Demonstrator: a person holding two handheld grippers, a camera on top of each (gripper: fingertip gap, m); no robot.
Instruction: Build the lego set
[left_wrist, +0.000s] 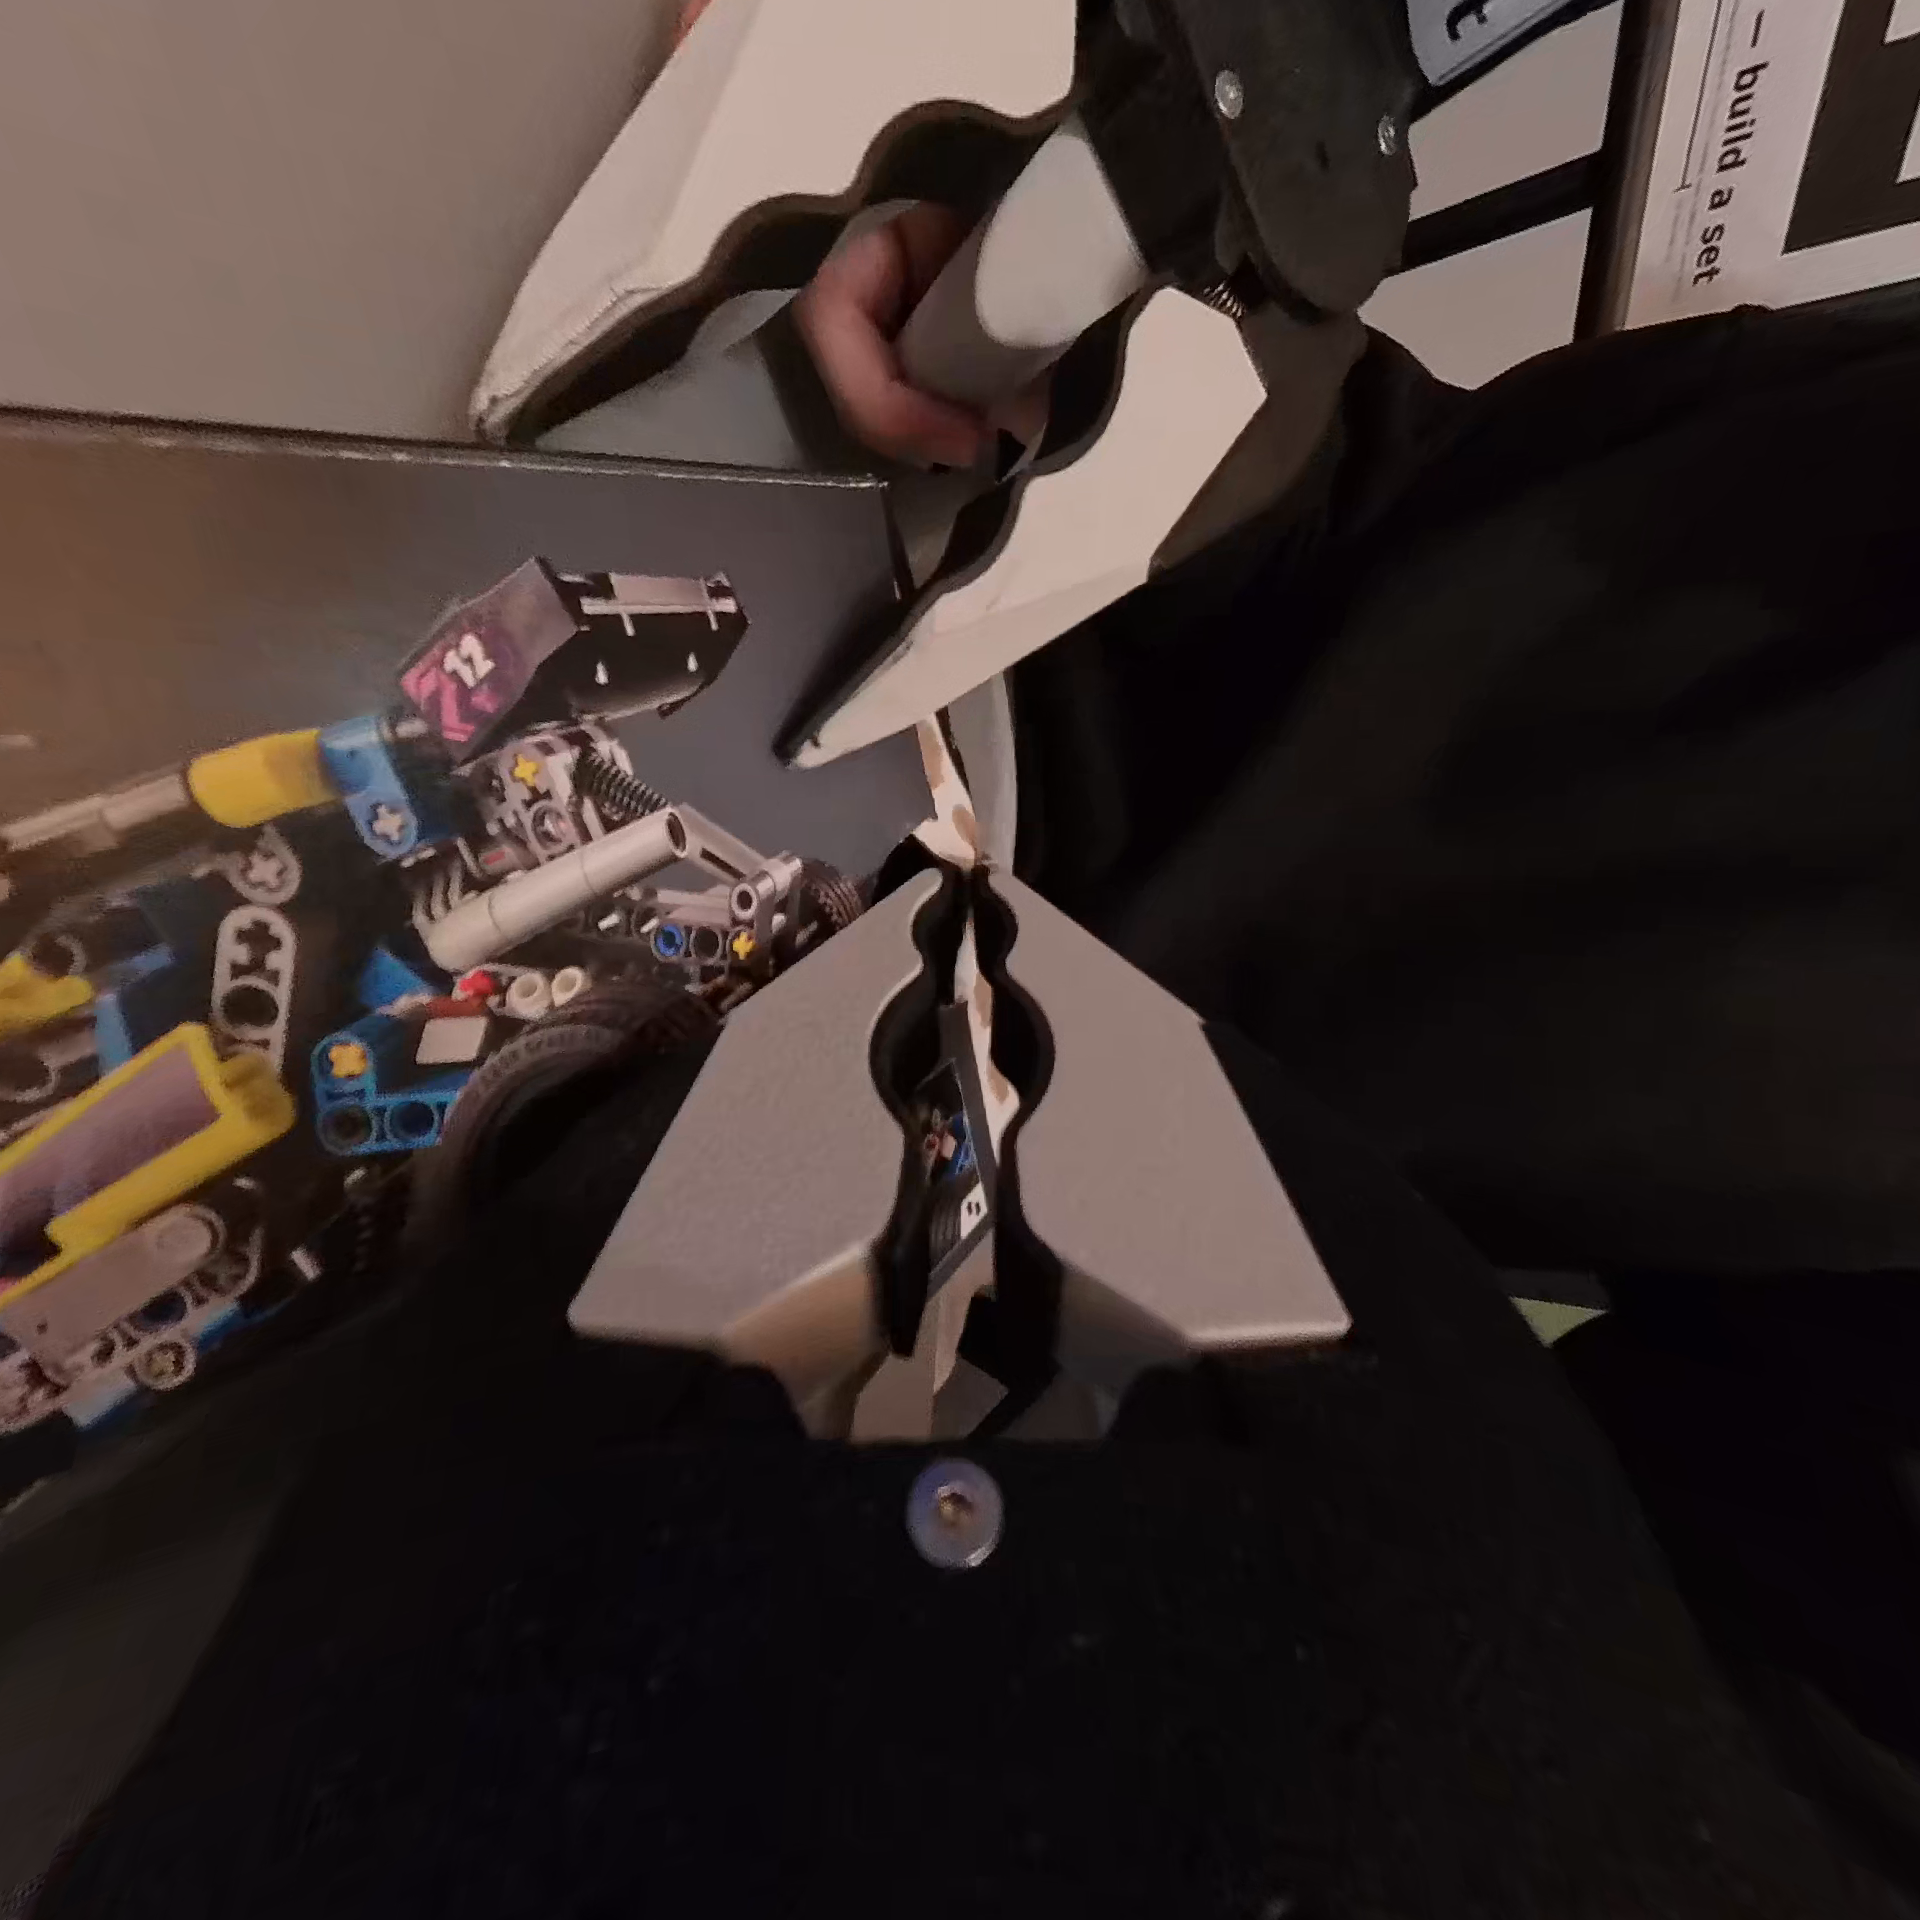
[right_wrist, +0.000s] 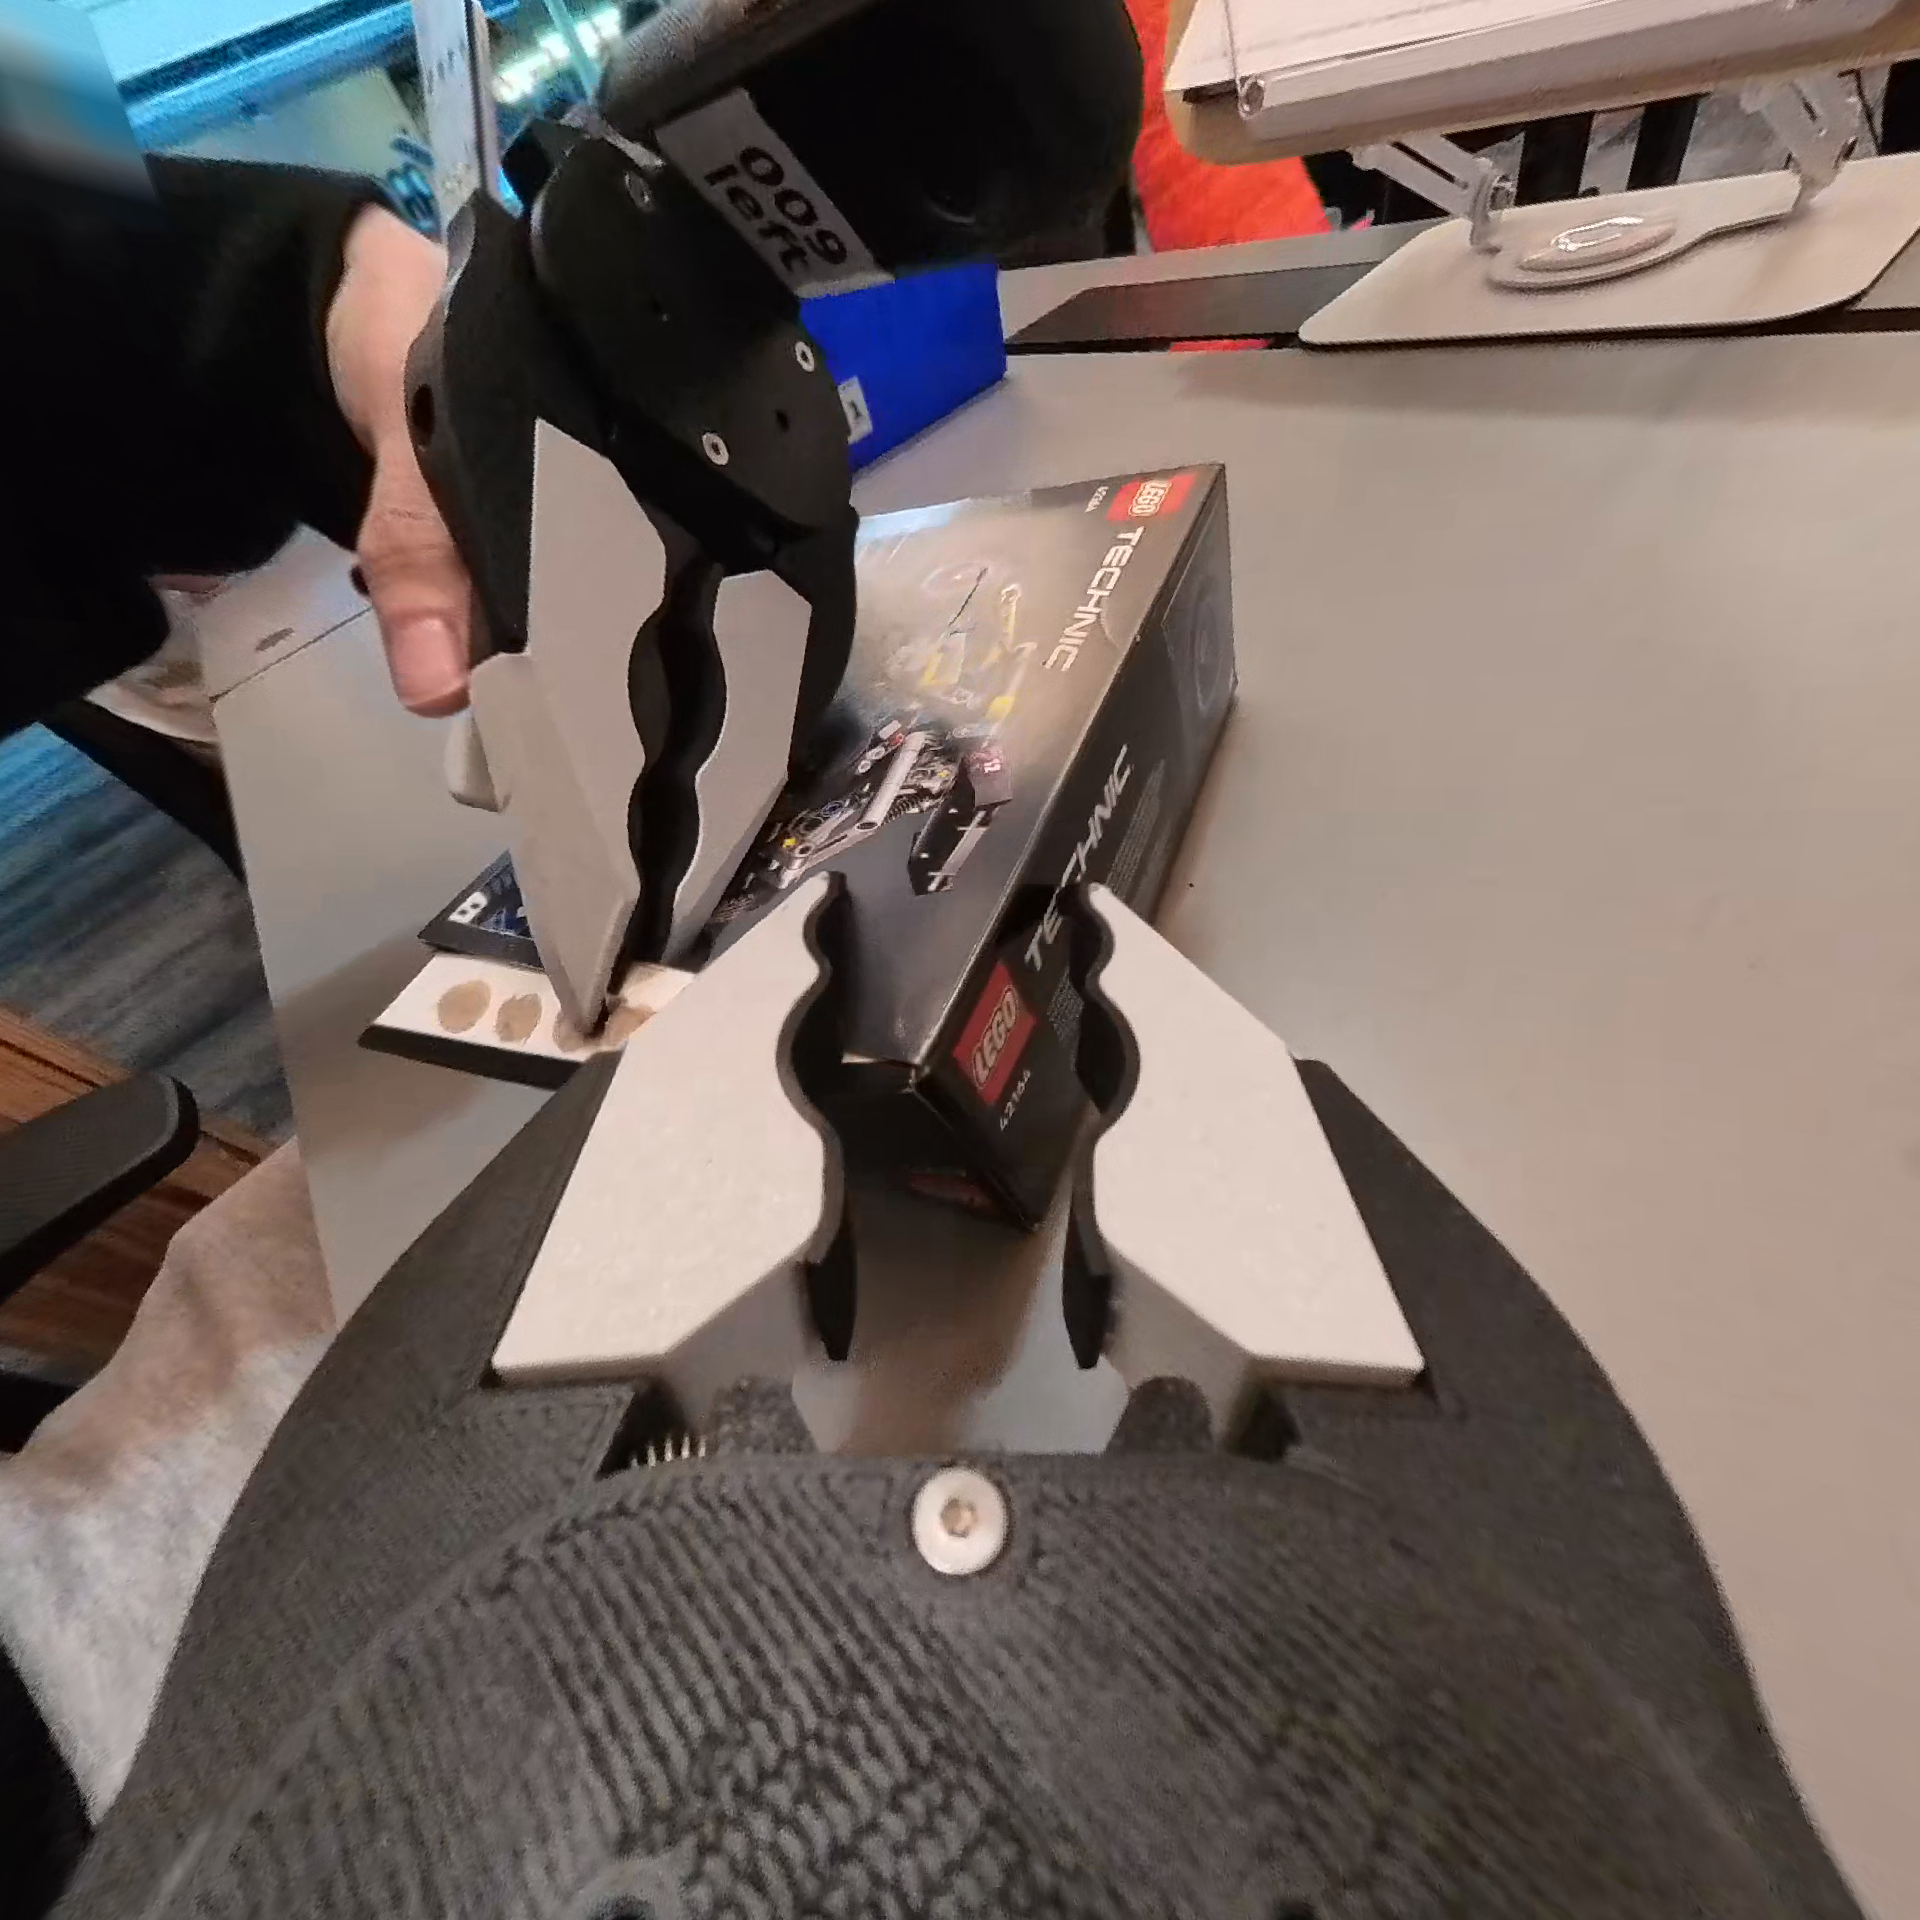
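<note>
The lego box lies flat on the grey desk, closed along its top face, with its long axis running away from the right gripper toward the far side of the desk. The near end of the box sits between the right gripper's jaws, which stand fairly wide around that corner; whether they press on the cardboard cannot be told, so the box looks steadied more than gripped. At the box's near left corner, an opened end flap with glue spots juts out over the desk, and the left gripper has its jaws pinched narrow on that flap, tips pointing down at it. The left gripper is thus the one working the opening, and the coming move probably turns on pulling the flap away from the box along the box's long axis. What the box holds is hidden. A blue bin stands beyond the box, contents unseen.
</note>
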